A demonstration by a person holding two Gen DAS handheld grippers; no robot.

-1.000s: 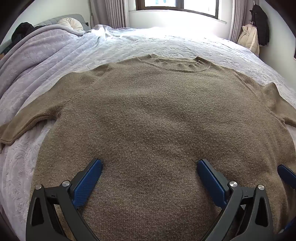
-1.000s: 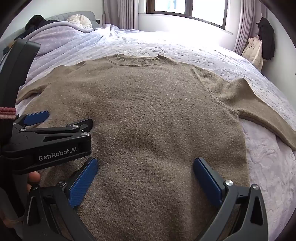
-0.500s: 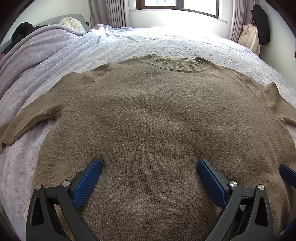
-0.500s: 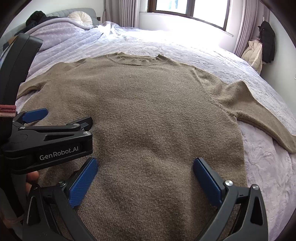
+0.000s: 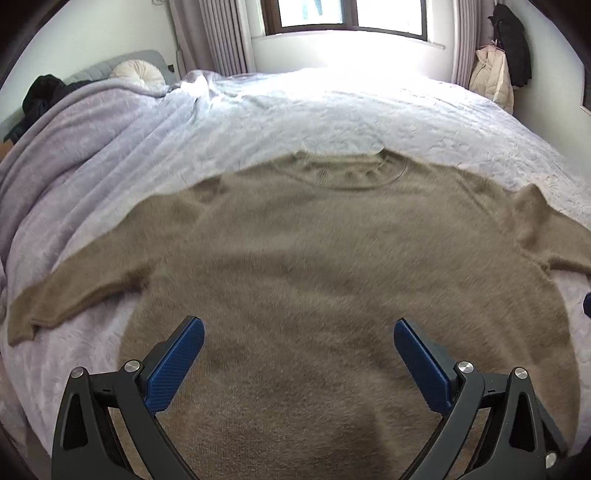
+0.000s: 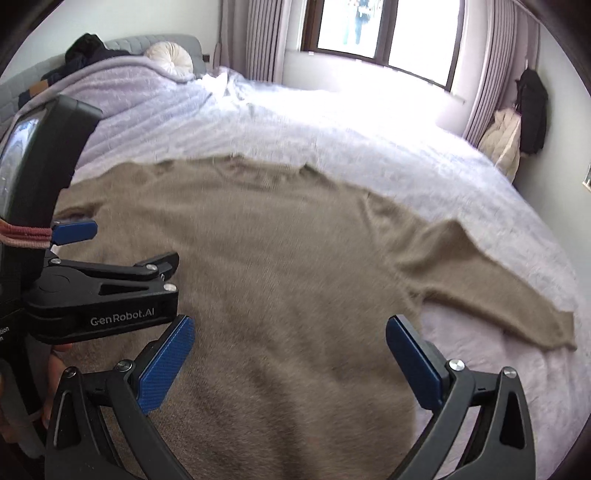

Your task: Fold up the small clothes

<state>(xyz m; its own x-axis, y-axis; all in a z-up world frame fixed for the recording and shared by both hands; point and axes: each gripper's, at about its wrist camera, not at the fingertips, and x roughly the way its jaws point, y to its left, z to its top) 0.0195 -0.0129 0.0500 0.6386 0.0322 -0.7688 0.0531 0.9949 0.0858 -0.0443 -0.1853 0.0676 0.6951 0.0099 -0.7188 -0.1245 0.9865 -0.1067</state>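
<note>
Left wrist view, left tool (image 5: 298, 345) wide open over sweater (image 5: 332, 266), empty

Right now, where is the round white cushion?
The cushion lies at the far left of the bed in both views, against the grey headboard, beyond the sweater.

The left wrist view is taken from low over the hem of the brown sweater (image 5: 314, 266), looking along the bed (image 5: 332, 110) toward the window (image 5: 351, 16); the left hand-held gripper (image 5: 298, 341) frames its bottom edge. The right wrist view is set beside it, nearer the sweater's right side and turned slightly leftward, with the right hand-held gripper (image 6: 290, 341) at its base. The sweater, bed, window and round pillow (image 6: 169, 55) are shared by both views. The left hand-held gripper's body is also caught at the left of the right view.
</note>
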